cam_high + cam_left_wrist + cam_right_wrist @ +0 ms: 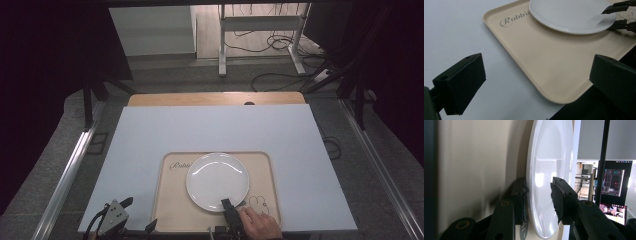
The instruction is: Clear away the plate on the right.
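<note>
White plate (217, 181) sits on the beige tray (172, 210), tray lying at the near edge of the pale surface (150, 135). Right tongs (230, 204) straddle the plate's near rim, one jaw above and one beneath; in the right gripper view a slight gap shows between the upper pad and the plate, so no clamp. Left tongs (136, 215) are spread wide with nothing between them, just off the tray's near-left corner.
</note>
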Motion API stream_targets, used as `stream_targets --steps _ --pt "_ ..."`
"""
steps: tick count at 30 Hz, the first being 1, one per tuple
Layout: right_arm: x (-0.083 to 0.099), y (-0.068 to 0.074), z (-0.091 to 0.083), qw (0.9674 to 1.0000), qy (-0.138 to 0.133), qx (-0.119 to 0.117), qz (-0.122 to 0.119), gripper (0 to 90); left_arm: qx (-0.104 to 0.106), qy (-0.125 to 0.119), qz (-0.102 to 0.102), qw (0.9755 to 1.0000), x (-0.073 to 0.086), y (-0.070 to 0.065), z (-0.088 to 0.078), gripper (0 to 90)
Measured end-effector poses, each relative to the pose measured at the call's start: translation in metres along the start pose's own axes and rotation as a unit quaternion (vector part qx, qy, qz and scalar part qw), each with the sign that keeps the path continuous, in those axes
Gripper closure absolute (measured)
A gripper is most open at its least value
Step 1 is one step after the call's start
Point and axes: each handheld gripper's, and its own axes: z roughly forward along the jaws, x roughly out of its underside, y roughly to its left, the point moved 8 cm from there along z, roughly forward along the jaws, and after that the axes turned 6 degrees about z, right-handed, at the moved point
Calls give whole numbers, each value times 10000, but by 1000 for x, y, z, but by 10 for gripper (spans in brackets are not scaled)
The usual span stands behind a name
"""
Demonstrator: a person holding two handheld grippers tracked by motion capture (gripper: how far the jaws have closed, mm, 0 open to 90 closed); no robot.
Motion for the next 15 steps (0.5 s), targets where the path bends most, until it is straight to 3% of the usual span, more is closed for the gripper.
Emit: stream_targets --steps 4,15 --pt "-1 1 -5 9999 37 -113 51 626 1 8 10 10000 0 0 0 0" --pt "-4 -2 -15 9999 -100 -97 63 607 -1 5 10 10000 0 0 0 0"
